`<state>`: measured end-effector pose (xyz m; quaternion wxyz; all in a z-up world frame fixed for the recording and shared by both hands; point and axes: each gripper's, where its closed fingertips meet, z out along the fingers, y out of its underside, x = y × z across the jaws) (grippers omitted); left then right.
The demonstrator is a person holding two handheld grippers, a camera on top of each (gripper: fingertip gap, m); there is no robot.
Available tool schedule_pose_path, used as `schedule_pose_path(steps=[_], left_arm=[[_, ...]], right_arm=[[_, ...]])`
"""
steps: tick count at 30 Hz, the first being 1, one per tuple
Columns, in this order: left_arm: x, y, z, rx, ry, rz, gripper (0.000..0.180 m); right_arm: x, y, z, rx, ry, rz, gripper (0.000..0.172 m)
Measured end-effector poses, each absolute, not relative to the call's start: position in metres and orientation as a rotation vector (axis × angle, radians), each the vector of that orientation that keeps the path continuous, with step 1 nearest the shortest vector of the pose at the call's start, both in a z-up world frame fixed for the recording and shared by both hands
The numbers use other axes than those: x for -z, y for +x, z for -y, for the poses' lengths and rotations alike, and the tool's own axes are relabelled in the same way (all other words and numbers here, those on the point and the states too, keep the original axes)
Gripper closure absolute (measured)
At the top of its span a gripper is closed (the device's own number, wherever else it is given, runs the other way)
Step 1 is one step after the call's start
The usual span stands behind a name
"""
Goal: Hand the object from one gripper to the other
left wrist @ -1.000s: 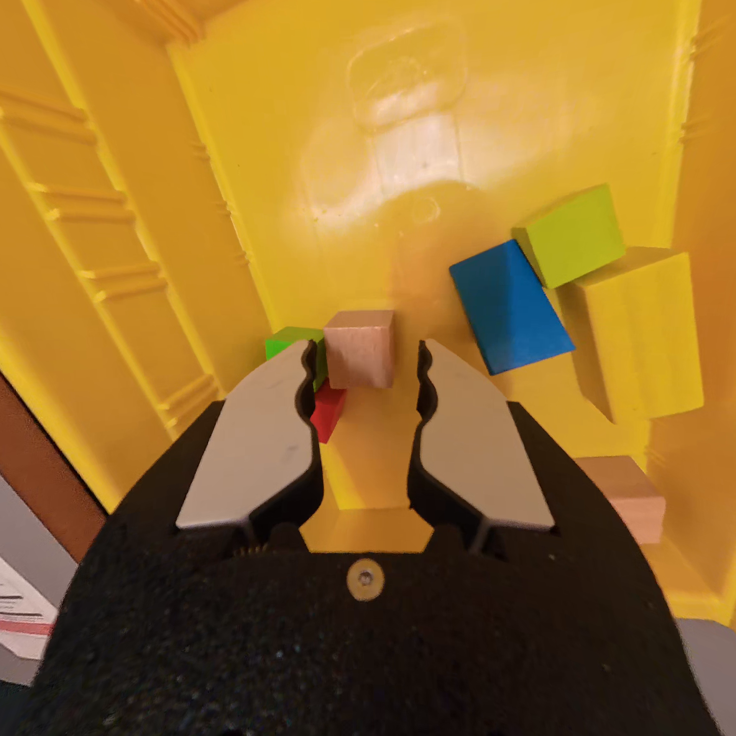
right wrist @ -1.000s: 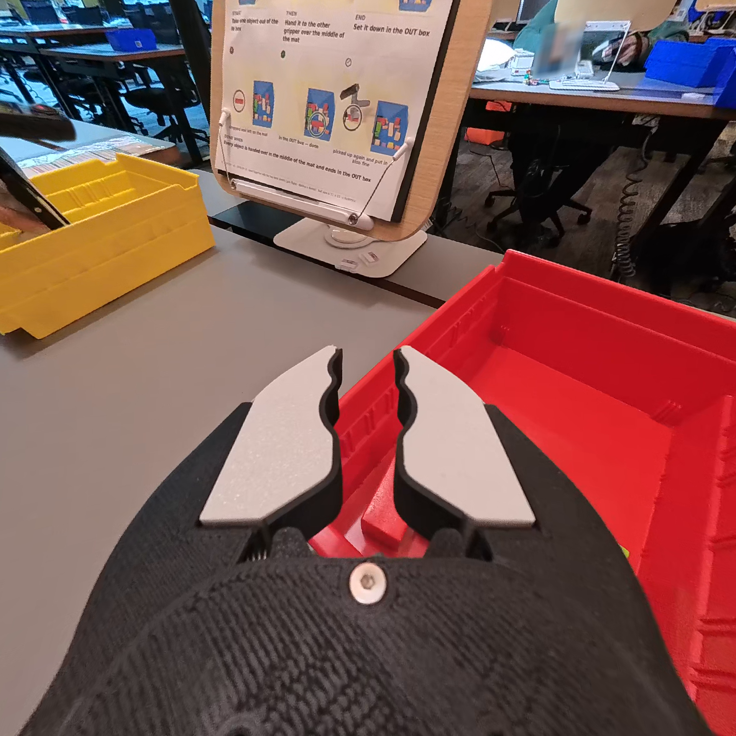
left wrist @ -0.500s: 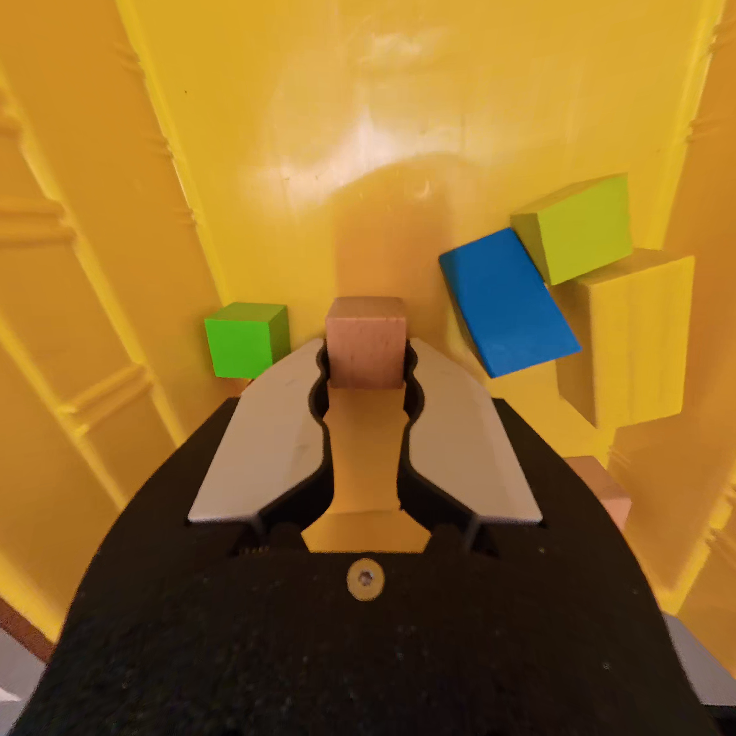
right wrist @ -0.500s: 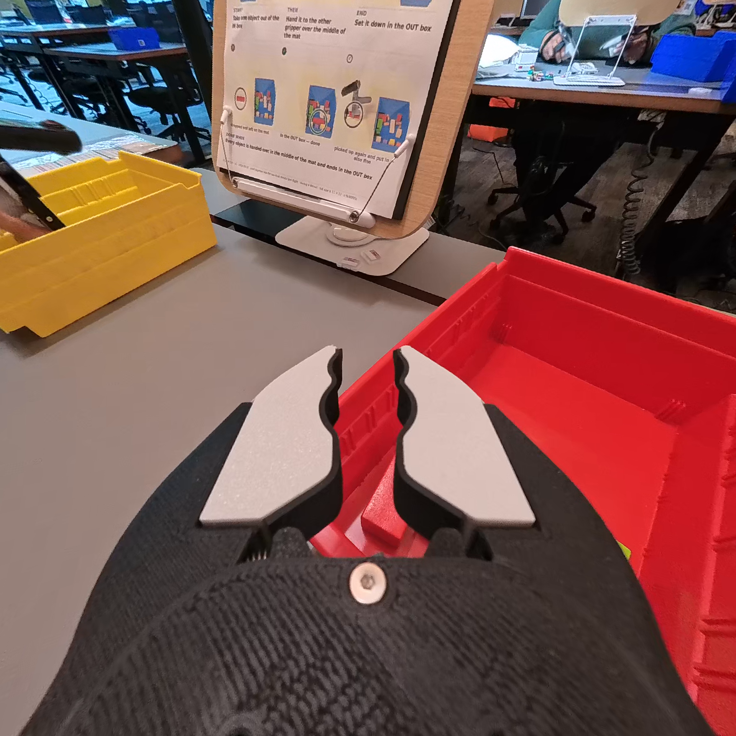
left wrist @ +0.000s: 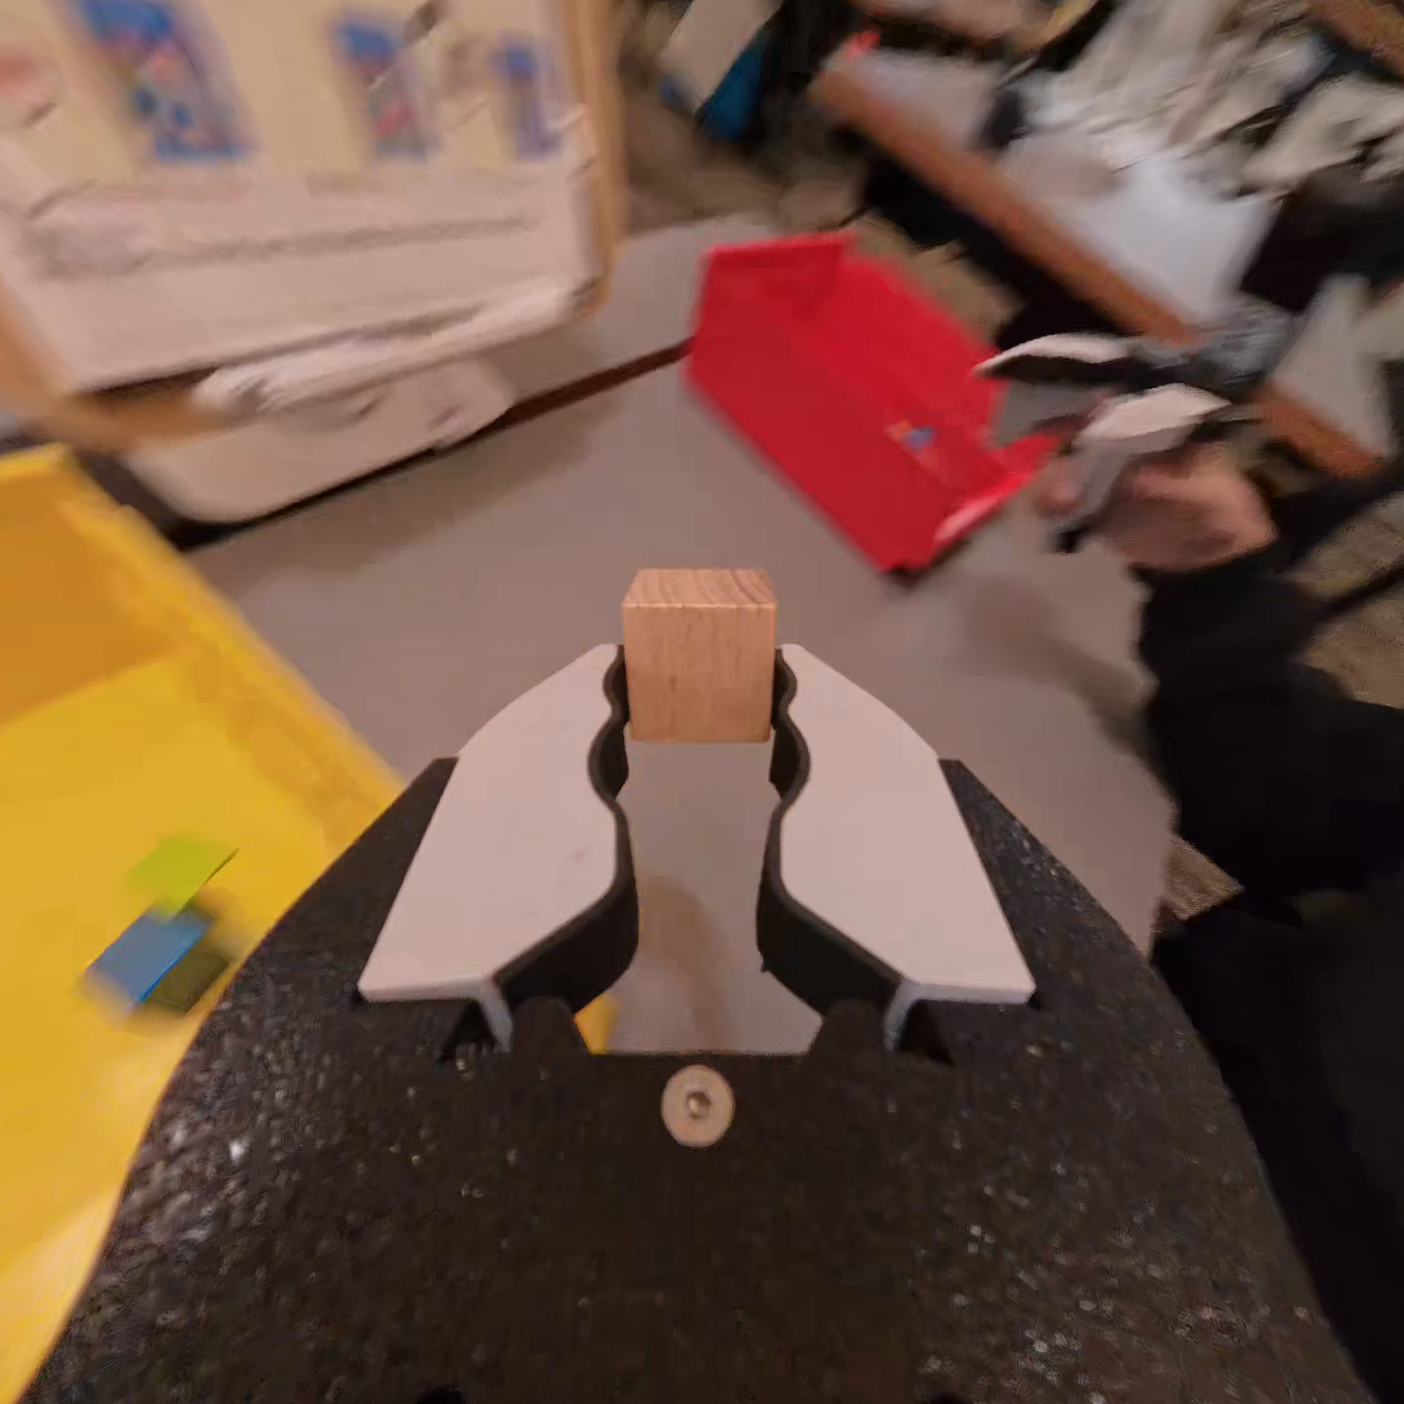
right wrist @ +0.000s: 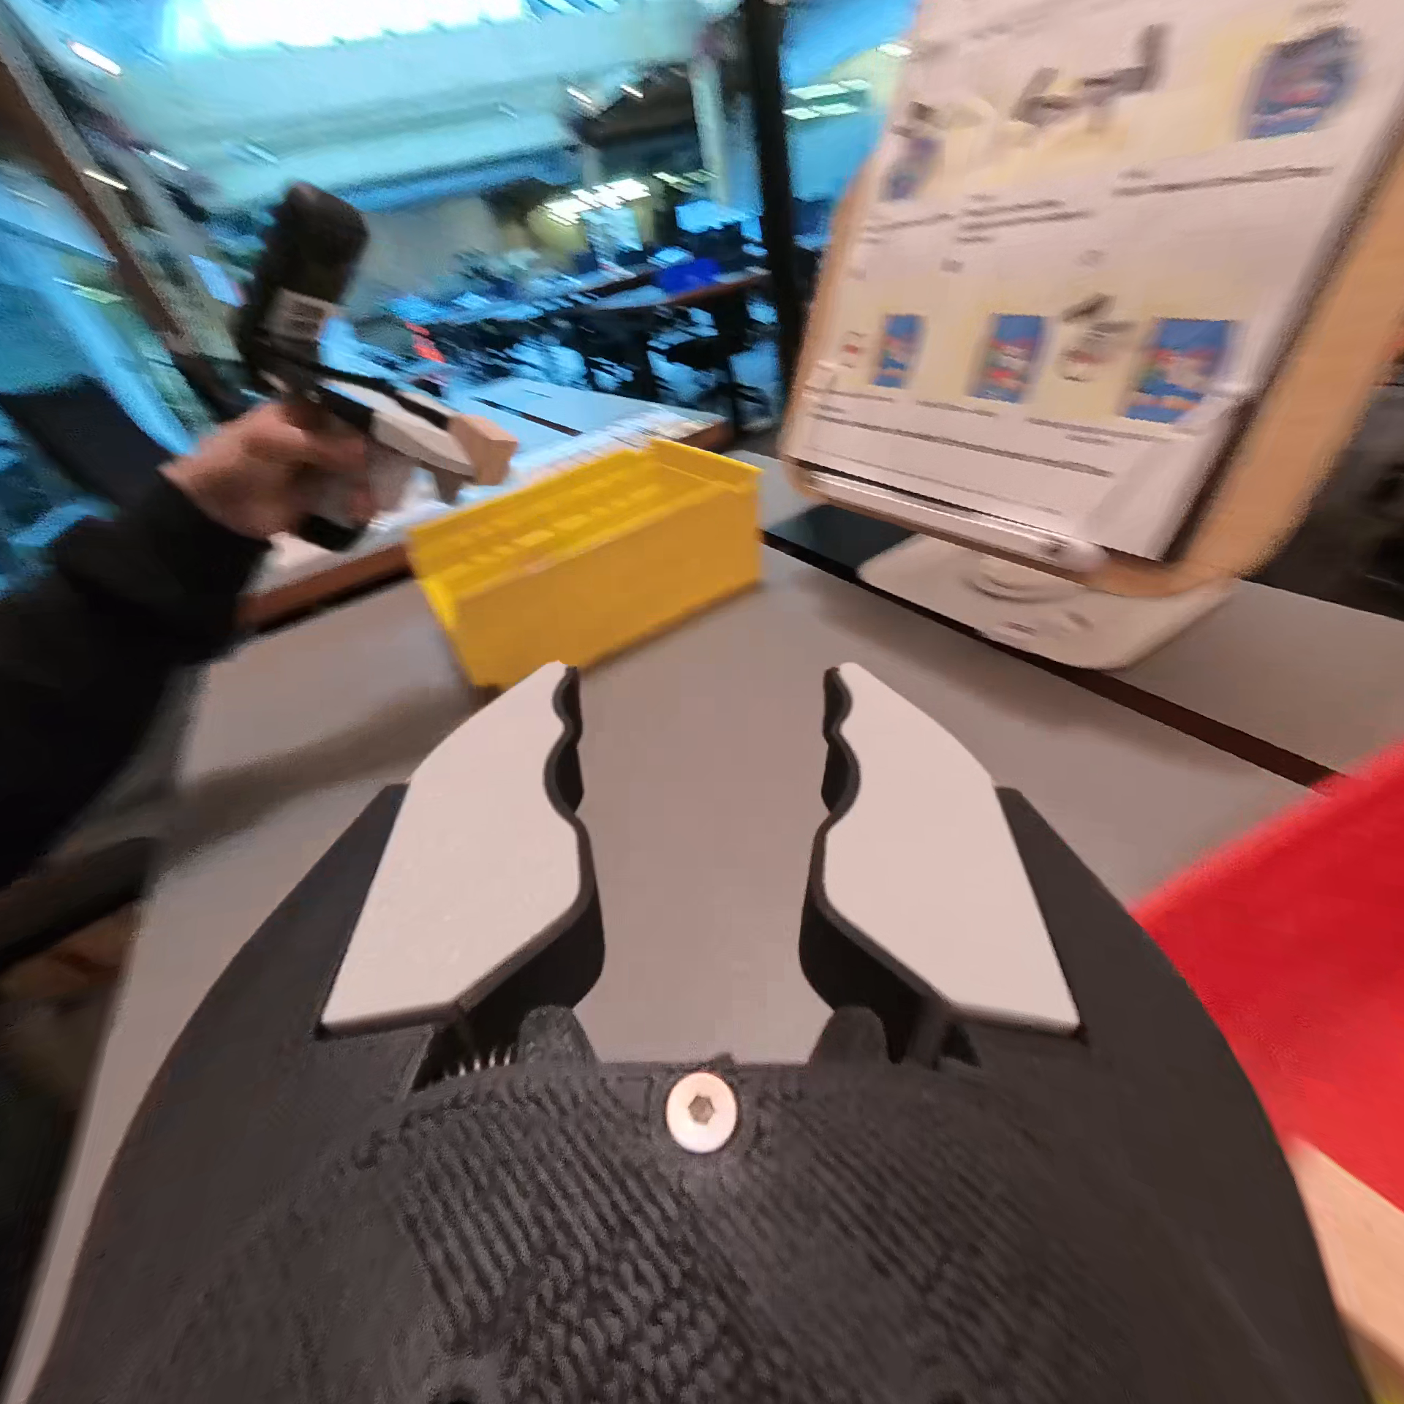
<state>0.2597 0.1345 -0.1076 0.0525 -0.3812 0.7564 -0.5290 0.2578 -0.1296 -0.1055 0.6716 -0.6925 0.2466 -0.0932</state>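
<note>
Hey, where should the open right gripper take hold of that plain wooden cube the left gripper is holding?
Probably the wooden cube's far half, which sticks out past the left gripper's fingertips. The right gripper should come from the front, closing on the bare top and bottom faces.

Each camera sat on the back of a gripper and looked forward along its two fingers, very close to them. The left one looked down and across the gray table, with the yellow box close at its left side and the red box farther off on its right. The right one sat low over the same table and faced the other way, toward the yellow box, with the red box close at its right edge. Both saw the table, both boxes and the paper stand. Each also saw the other gripper far off. Both pictures were blurry.
</note>
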Motion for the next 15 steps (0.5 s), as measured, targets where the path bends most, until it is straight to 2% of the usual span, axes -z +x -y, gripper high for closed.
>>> schedule_pose_path(steps=[3,6,10,15], left_arm=[[0.078,0.219,-0.075,1.900,-0.815,-2.278,0.147],[0.069,0.186,-0.031,2.058,-0.593,-2.273,0.147],[0.072,0.163,0.006,2.110,-0.432,-2.292,0.147],[0.081,0.150,0.029,2.098,-0.363,-2.315,0.147]], right_arm=[[0.086,0.228,0.093,0.060,-1.496,-0.401,0.103],[0.071,0.194,0.062,-0.050,-1.461,-0.246,0.104],[0.059,0.162,0.038,-0.108,-1.426,-0.100,0.117],[0.066,0.152,0.025,-0.093,-1.462,-0.035,0.121]])
